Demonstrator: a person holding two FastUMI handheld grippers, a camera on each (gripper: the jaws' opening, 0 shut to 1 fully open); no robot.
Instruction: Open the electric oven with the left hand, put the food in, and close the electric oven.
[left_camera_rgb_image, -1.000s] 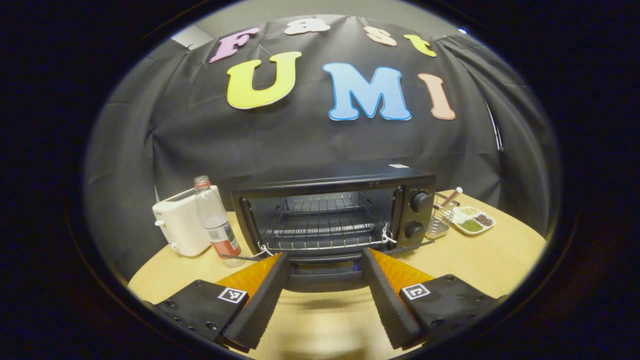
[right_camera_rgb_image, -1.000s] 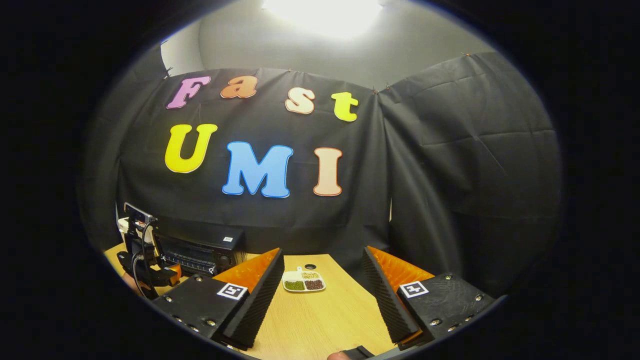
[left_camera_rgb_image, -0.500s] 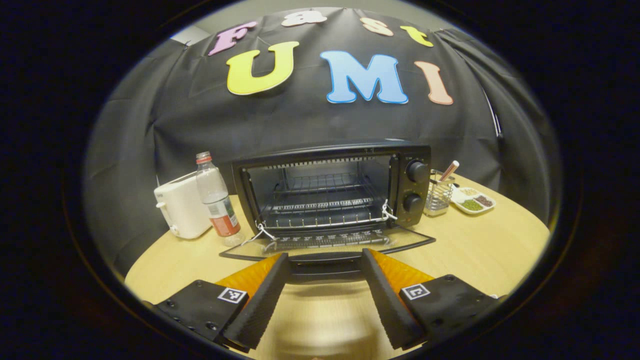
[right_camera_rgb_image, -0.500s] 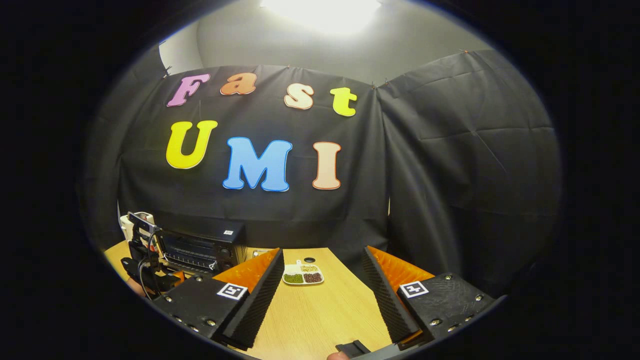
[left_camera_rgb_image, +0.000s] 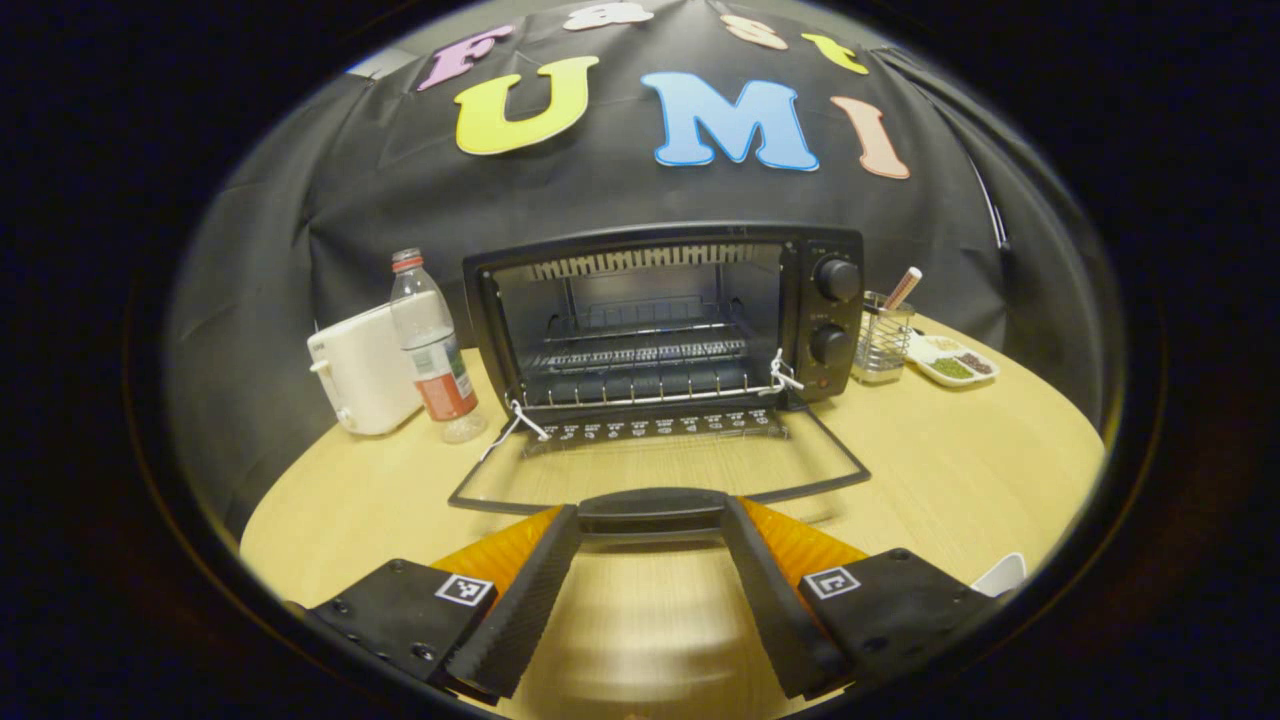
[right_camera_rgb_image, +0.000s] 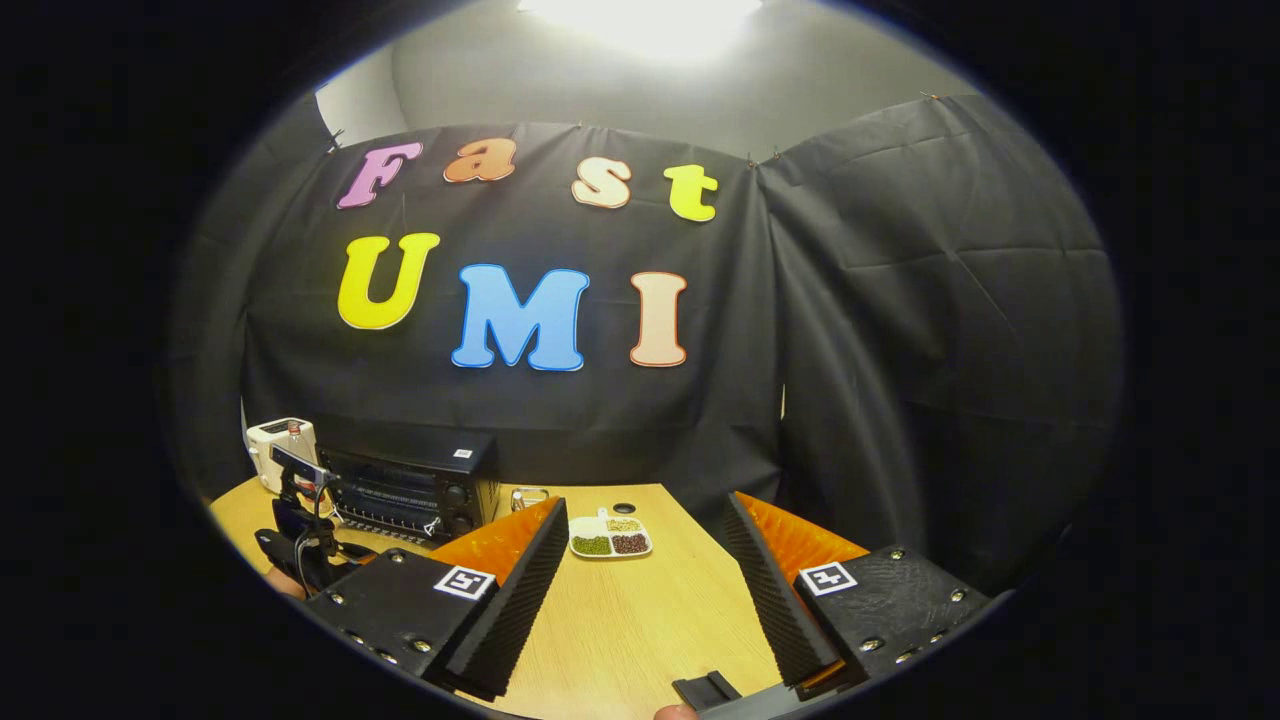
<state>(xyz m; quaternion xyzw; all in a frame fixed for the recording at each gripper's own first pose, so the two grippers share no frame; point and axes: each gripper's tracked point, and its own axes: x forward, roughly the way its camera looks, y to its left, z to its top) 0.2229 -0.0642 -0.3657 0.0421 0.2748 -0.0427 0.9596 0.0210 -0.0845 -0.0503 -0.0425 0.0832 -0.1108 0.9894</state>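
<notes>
Wooden table (left_camera_rgb_image: 950, 480) underneath, black electric oven (left_camera_rgb_image: 665, 310) toward its far edge, glass door (left_camera_rgb_image: 655, 465) dropped flat toward the near edge, wire rack bare inside. White toaster (left_camera_rgb_image: 362, 368) and bottle (left_camera_rgb_image: 430, 345) just left of it, wire holder (left_camera_rgb_image: 882, 338) and sectioned dish (left_camera_rgb_image: 950, 362) of beans on the right. Left gripper (left_camera_rgb_image: 650, 545) spread wide, door handle (left_camera_rgb_image: 652, 505) lying between the fingertips, contact hard to call. Right gripper (right_camera_rgb_image: 645, 575) near the table's right edge, equally wide apart, clasping nothing, the dish beyond it. Food unclear.

Black oven (left_camera_rgb_image: 660, 330), white toaster (left_camera_rgb_image: 362, 380) (red-capped bottle (left_camera_rgb_image: 428, 345) beside).
</notes>
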